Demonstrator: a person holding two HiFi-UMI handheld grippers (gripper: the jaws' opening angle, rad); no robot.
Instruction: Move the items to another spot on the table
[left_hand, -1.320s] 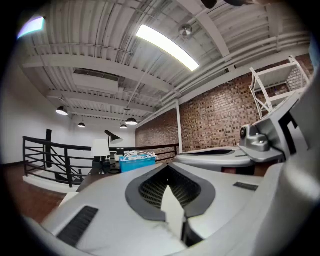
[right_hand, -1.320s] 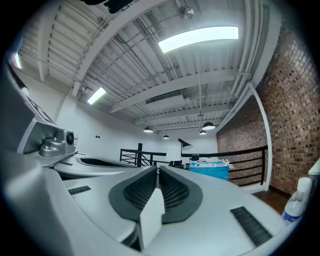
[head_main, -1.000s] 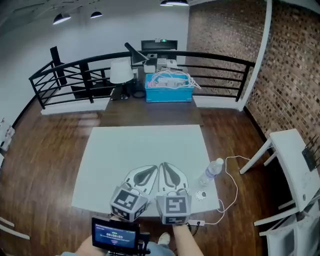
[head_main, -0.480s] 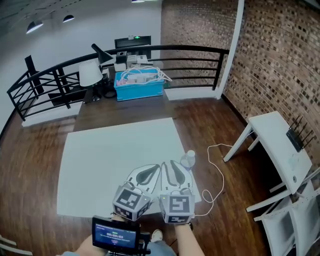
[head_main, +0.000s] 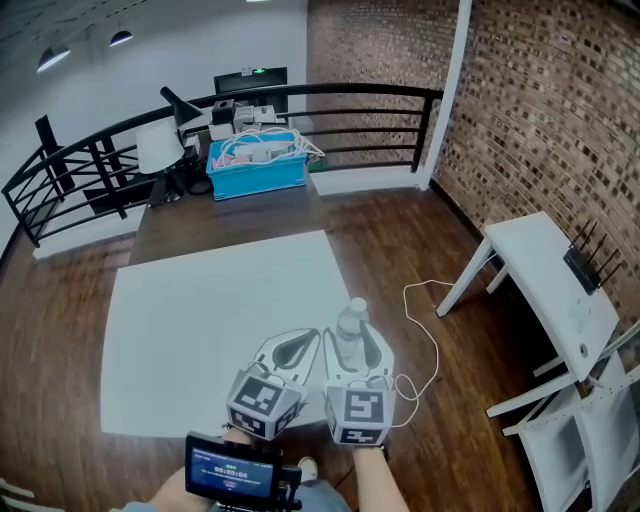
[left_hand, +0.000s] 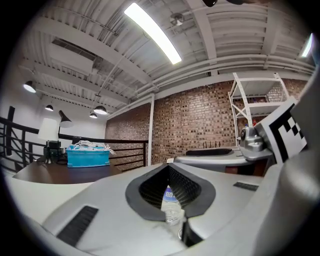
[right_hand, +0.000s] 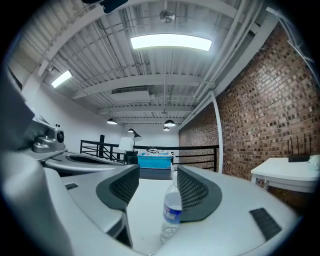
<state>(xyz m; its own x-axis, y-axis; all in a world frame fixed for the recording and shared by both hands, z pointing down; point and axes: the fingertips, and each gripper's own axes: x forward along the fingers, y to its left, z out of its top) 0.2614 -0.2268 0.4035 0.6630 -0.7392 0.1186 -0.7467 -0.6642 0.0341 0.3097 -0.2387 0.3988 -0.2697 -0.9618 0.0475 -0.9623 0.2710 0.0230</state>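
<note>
A clear plastic water bottle (head_main: 351, 318) with a blue label stands upright near the right front edge of the white table (head_main: 200, 310). My right gripper (head_main: 350, 338) is open around it and its jaws have just been opening. In the right gripper view the bottle (right_hand: 172, 213) stands between the two dark pads, close to the right one, with a clear gap to the left one (right_hand: 122, 187). My left gripper (head_main: 293, 348) lies close beside the right one with its jaws together and nothing in them. In the left gripper view the bottle (left_hand: 172, 206) shows past the jaws.
A dark table (head_main: 230, 215) at the back carries a blue bin of cables (head_main: 258, 166) and a white lamp (head_main: 158, 148), with a black railing (head_main: 90, 160) behind. A white cable (head_main: 425, 340) lies on the wood floor. A white side table (head_main: 545, 275) stands at the right.
Both grippers moved right across the table's front. The bottle, earlier to the right of the right gripper, now stands between its jaws, which have opened.
</note>
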